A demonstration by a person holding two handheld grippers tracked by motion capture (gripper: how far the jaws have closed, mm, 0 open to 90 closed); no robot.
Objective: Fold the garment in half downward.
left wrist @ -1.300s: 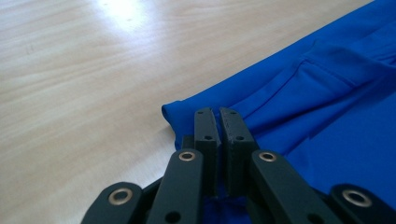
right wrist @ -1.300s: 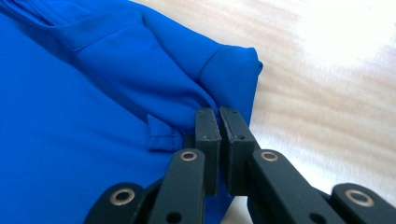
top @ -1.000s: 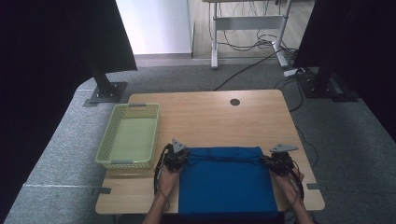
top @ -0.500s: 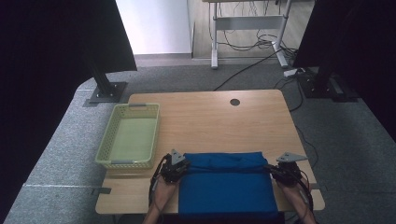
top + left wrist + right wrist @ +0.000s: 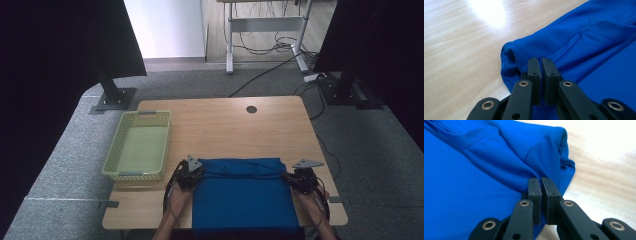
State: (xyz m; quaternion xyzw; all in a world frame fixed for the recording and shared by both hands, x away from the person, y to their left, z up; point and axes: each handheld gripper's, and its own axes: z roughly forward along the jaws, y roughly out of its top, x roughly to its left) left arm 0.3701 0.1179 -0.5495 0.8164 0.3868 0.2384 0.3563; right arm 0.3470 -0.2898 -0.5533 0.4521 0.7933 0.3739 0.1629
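Observation:
A blue cloth (image 5: 242,197) lies folded on the near part of the wooden table (image 5: 225,130), its front hanging over the table's edge. My left gripper (image 5: 189,175) sits at the cloth's far left corner and my right gripper (image 5: 299,177) at its far right corner. In the left gripper view the left gripper (image 5: 541,59) is shut, with the rolled hem of the cloth (image 5: 584,40) pinched between its jaws. The right gripper view shows the right gripper (image 5: 541,179) shut too, and folds of the cloth (image 5: 474,182) run into its jaws.
A pale green plastic basket (image 5: 112,165) stands empty at the table's left side, just beyond my left gripper. A round cable hole (image 5: 251,109) marks the far edge. Bare wood lies beyond the cloth. Black stands and cables are on the floor behind.
Both grippers, with the cloth's far edge, slid a little toward the person half a second ago and have since moved back outward. Both stay shut on the corners.

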